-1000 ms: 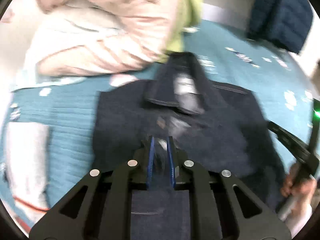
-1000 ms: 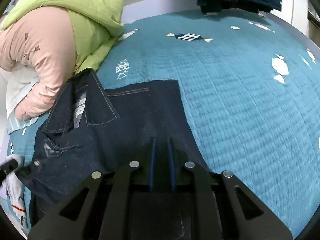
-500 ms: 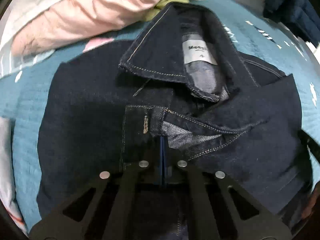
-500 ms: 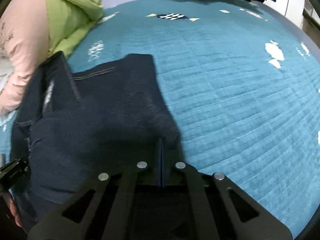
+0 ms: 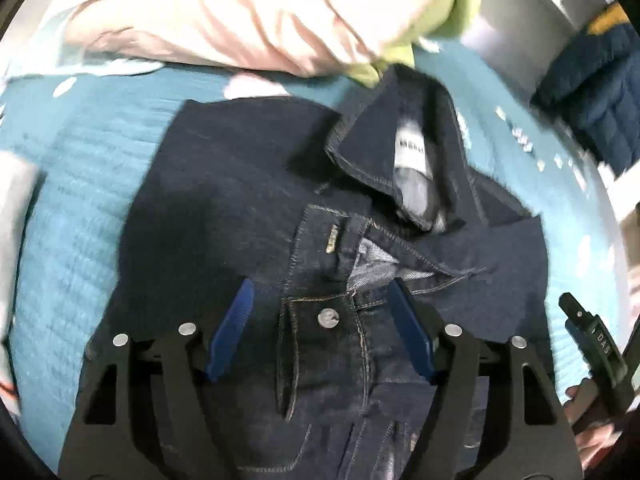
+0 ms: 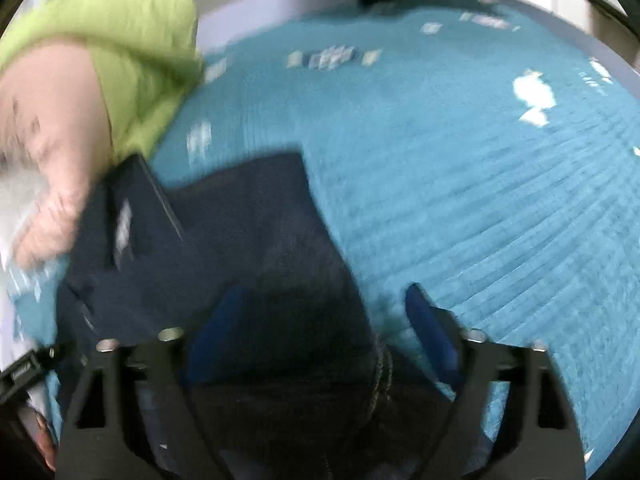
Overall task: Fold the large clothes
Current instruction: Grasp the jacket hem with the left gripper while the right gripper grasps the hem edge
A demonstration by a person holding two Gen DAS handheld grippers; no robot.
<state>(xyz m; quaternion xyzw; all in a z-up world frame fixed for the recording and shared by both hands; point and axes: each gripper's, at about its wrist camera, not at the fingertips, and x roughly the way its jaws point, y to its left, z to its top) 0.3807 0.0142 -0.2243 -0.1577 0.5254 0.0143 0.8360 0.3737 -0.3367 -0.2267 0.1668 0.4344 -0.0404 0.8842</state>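
Teal quilted bedspread (image 6: 460, 168) fills the scene, and the dark denim jacket (image 5: 224, 200) lies folded on it, collar (image 5: 384, 160) turned up with its white label (image 5: 412, 152) showing. Left gripper (image 5: 320, 300) hangs over the button (image 5: 328, 317), jaws spread wide, gripping nothing. Right gripper (image 6: 324, 304) is wide too, straddling the jacket's right edge. Crowding the collar from behind, a pink garment (image 5: 256, 20) and a lime-green one (image 6: 132, 52) are heaped together. Farther back sits a navy quilted coat (image 5: 592, 88).
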